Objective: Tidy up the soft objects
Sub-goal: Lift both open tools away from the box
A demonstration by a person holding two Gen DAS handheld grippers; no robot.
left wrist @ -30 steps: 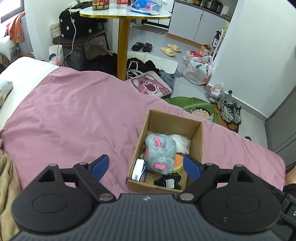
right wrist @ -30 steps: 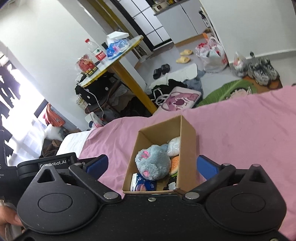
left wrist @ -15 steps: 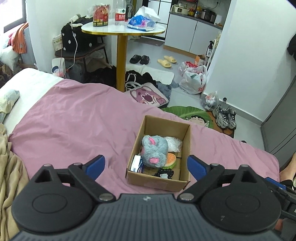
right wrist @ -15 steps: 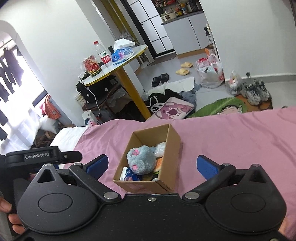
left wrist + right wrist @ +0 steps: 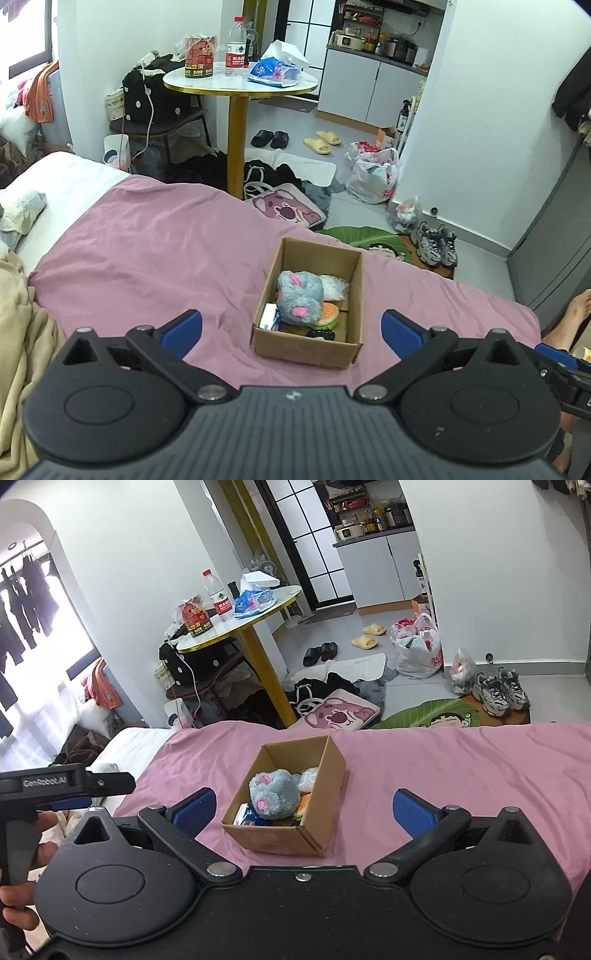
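Two grippers, both mine, hang wide open and empty above the pink bed cover: left gripper, right gripper. Between their blue pads sits the cardboard box near the bed's foot edge, holding a grey plush toy (pink ears up), a burger-shaped toy and other small soft items.

Box bottom (under toys) hidden
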